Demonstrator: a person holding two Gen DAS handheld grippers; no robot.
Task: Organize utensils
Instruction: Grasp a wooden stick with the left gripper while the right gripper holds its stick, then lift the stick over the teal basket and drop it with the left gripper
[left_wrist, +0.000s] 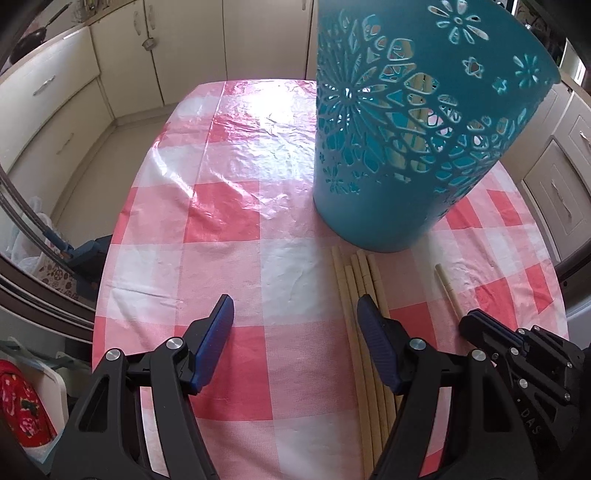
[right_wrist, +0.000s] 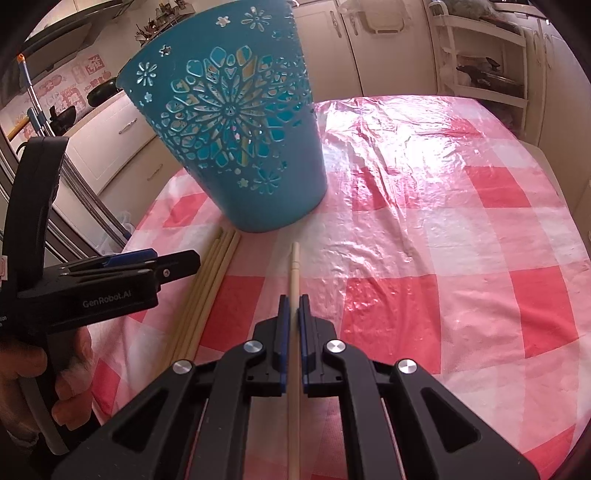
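Note:
A teal cut-out basket (left_wrist: 406, 129) (right_wrist: 236, 140) stands on the pink checked tablecloth (left_wrist: 221, 236) (right_wrist: 424, 258), and pale chopsticks (left_wrist: 419, 103) show through its holes. Several loose chopsticks (left_wrist: 360, 291) (right_wrist: 214, 273) lie in a bundle just in front of it. My left gripper (left_wrist: 295, 306) (right_wrist: 184, 264) hangs open low over the cloth, its right finger (left_wrist: 373, 325) above the bundle and nothing between the pads. My right gripper (right_wrist: 294, 299) (left_wrist: 471, 317) is shut on a single chopstick (right_wrist: 294, 269) (left_wrist: 448, 290) whose tip points toward the basket.
Cream kitchen cabinets (left_wrist: 122, 66) (right_wrist: 388, 44) ring the table. A shelf rack (right_wrist: 480, 66) stands at the back right. A hand (right_wrist: 70, 369) holds the left gripper. The table's left edge (left_wrist: 107, 280) drops to bags and a red item (left_wrist: 22, 406).

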